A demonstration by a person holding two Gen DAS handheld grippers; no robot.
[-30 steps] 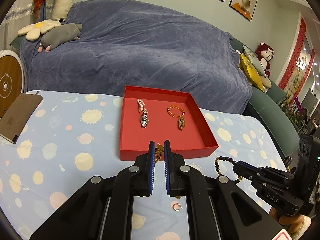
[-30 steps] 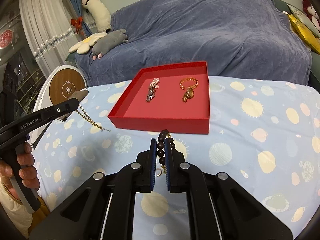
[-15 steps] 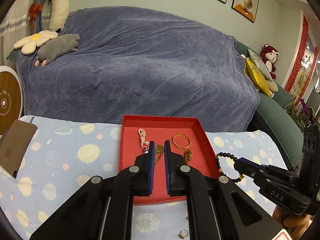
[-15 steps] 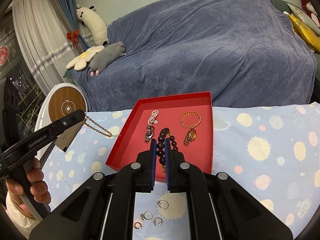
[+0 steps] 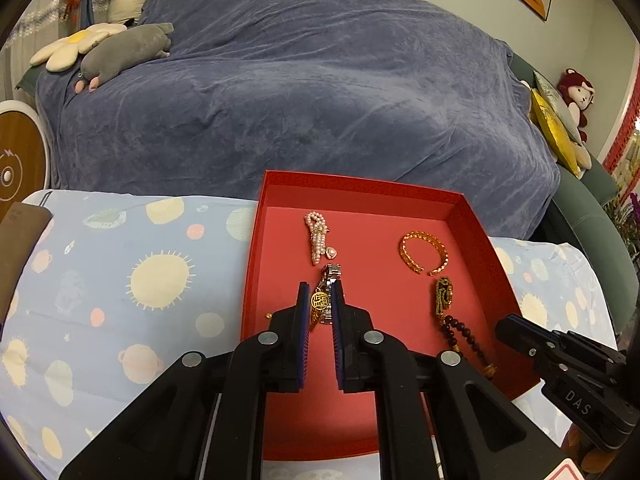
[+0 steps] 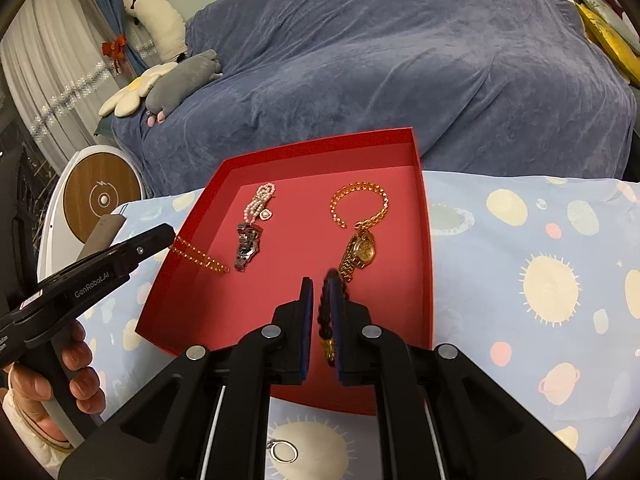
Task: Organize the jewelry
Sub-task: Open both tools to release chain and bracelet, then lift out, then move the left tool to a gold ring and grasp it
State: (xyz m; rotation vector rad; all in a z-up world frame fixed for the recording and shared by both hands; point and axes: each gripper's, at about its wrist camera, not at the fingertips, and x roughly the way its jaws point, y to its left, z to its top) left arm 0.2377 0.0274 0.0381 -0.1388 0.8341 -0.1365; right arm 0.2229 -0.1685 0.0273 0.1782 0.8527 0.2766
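A red tray sits on the table and holds a pink pearl bracelet, a silver watch, a gold bracelet and a gold watch. My left gripper is shut on a gold chain necklace with a round pendant, which hangs over the tray's left part. My right gripper is shut on a dark bead bracelet, whose beads trail onto the tray floor.
The table wears a light blue cloth with sun and planet prints. A silver ring lies on the cloth in front of the tray. A sofa under a blue cover stands behind. A brown notebook lies at the left edge.
Both grippers have moved forward from in front of the tray to over it, carrying the gold necklace and the bead bracelet. The beads now touch the tray floor.
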